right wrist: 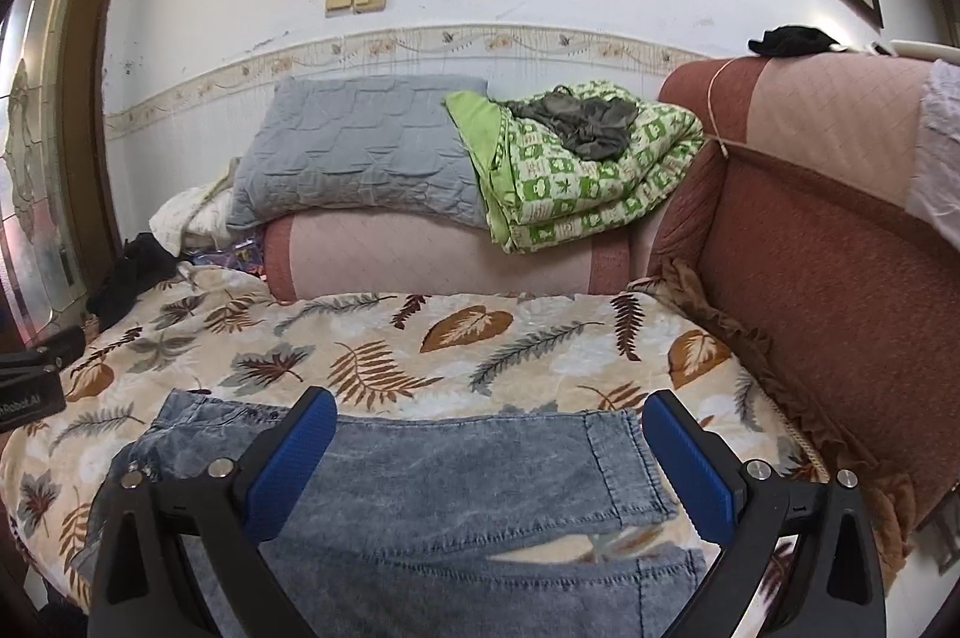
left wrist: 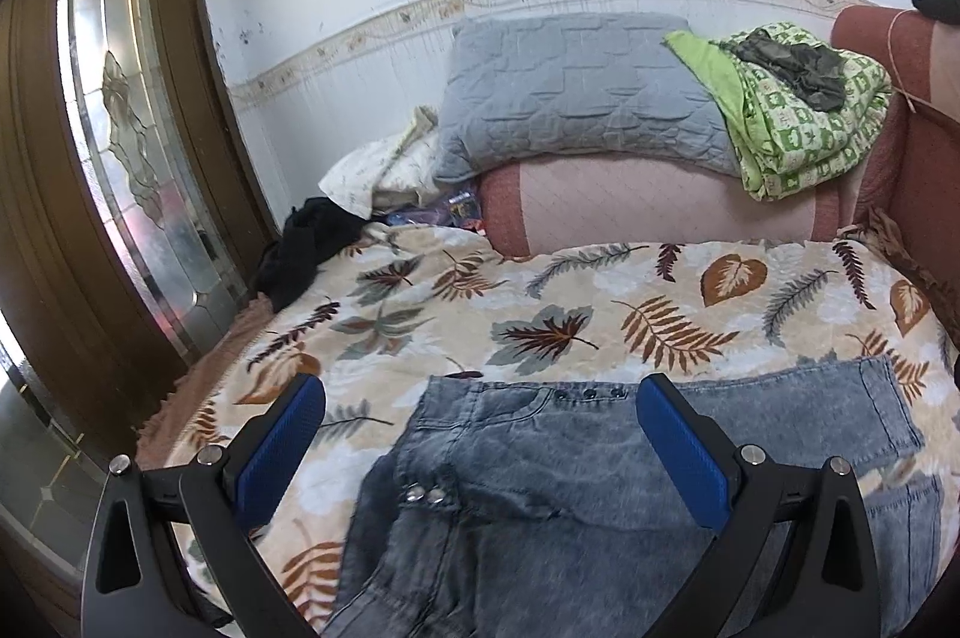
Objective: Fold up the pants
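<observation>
Grey-blue washed denim pants (left wrist: 540, 482) lie spread on a leaf-print blanket (left wrist: 420, 314). Their waistband with metal snaps is at the left, the legs run off to the right. My left gripper (left wrist: 480, 398) hovers open above the waist end, its blue pads (left wrist: 282, 452) wide apart with nothing held. In the right wrist view the pants (right wrist: 450, 470) show both leg hems, one beyond the other with a gap of blanket (right wrist: 420, 338) between. My right gripper (right wrist: 489, 407) is open above the leg ends. Part of the left gripper's body (right wrist: 30, 380) shows at the left edge.
A red and pink sofa back (right wrist: 810, 248) bounds the right side. A grey pillow (left wrist: 576, 92) and a green folded quilt (left wrist: 792, 110) lie on a pink bolster at the far end. Black clothing (left wrist: 300, 242) sits by the door (left wrist: 90, 158) at the left.
</observation>
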Demonstrator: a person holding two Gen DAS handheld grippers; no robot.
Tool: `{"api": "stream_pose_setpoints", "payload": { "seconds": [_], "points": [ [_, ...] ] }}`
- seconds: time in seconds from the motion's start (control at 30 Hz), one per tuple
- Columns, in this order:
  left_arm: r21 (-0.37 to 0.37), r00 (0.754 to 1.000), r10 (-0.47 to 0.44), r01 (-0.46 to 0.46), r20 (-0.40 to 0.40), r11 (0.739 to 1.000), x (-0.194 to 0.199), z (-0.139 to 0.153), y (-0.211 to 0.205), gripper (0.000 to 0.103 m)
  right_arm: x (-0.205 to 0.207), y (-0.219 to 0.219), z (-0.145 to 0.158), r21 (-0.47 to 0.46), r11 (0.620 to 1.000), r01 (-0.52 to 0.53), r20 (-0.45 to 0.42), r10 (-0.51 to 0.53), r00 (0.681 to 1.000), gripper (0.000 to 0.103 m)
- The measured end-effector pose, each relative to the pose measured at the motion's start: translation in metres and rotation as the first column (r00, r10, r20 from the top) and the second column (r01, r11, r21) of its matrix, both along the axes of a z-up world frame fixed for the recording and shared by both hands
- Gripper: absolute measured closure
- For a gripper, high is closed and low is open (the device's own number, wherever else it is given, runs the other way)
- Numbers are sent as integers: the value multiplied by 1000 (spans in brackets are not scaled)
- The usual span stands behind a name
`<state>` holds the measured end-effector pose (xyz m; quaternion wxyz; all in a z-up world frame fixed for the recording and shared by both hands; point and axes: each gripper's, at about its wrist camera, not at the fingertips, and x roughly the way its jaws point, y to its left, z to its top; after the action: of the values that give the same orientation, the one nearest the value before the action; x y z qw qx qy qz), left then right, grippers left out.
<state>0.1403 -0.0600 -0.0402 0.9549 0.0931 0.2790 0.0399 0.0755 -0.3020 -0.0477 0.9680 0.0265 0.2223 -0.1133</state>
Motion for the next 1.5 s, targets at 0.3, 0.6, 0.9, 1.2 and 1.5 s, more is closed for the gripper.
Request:
{"api": "stream_pose_setpoints", "payload": {
  "seconds": [0.3, 0.6, 0.9, 1.2, 1.5],
  "points": [
    [-21, 999, -12, 12, -35, 1000, 46, -23, -13, 0, 54, -30, -18, 45, 998, 49, -59, -46, 997, 0],
    [-42, 999, -17, 15, -43, 999, 74, -35, -10, 0, 90, -35, -45, 114, 992, 50, -136, -34, 990, 0],
    [-42, 995, -4, 0, -96, 999, 103, -63, -4, 0, 112, -25, -76, 73, 996, 43, -214, -26, 976, 0],
    [-22, 961, 48, -56, -272, 998, 151, -106, 39, 0, 125, -90, -88, 79, 993, 89, -251, -67, 966, 0],
    [72, 873, 90, -63, -479, 995, 231, -140, 93, 0, 150, -206, -132, 260, 945, 200, -383, -89, 919, 0]
  ]
}}
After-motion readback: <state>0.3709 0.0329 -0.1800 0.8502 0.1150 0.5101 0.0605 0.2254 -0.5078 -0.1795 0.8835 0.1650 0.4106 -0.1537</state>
